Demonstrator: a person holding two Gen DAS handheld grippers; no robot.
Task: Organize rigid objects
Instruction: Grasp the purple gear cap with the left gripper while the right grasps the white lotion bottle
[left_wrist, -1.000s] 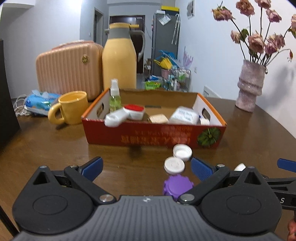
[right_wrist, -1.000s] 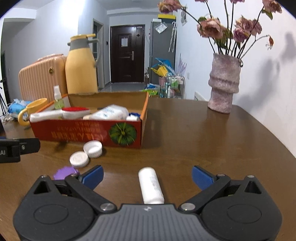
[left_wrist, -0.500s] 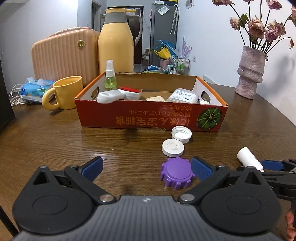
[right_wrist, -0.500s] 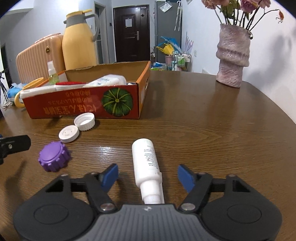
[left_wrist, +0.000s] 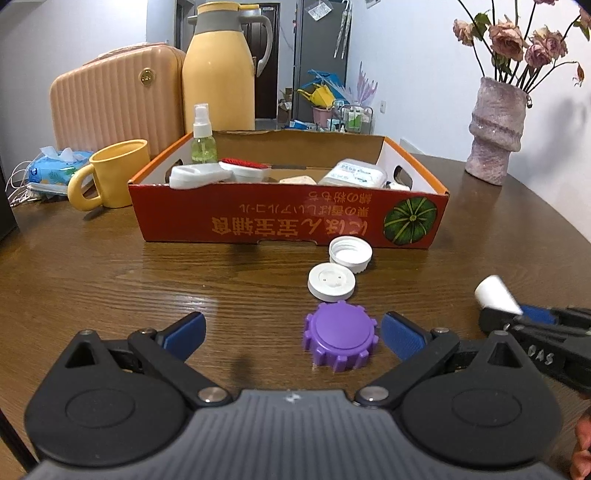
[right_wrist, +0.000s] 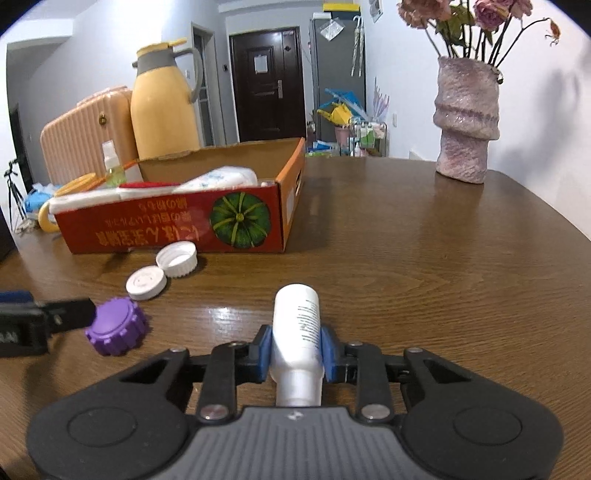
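Left wrist view: the left claw (left_wrist: 291, 330) is spread wide and grips nothing. A purple cap (left_wrist: 339, 340) lies on the tabletop (left_wrist: 110, 280) between its blue pads, close beside the right-hand pad (left_wrist: 402, 336); whether it touches cannot be told. Beyond it lie two white caps: a flat one (left_wrist: 331, 281) and an upturned one (left_wrist: 350, 254), touching each other, the farther one just in front of the red cardboard box (left_wrist: 288, 218). The box holds one spray bottle (left_wrist: 203, 138) standing upright, a white packet (left_wrist: 354, 172) and several other white and red items too crowded to count. Left of the box stands one yellow mug (left_wrist: 110, 173); behind it are one yellow jug (left_wrist: 219, 68) and one ribbed suitcase (left_wrist: 118, 99). One vase (left_wrist: 496, 131) with flowers stands at the right.

Right wrist view: the right claw (right_wrist: 295, 350) is pinched on one white bottle (right_wrist: 297, 325), its blue pads (right_wrist: 265, 350) pressing both sides, the cap end toward the camera. The bottle lies low over the tabletop, pointing away. To the left sit the purple cap (right_wrist: 116, 326), two white caps (right_wrist: 162, 271) and the box (right_wrist: 177, 221).
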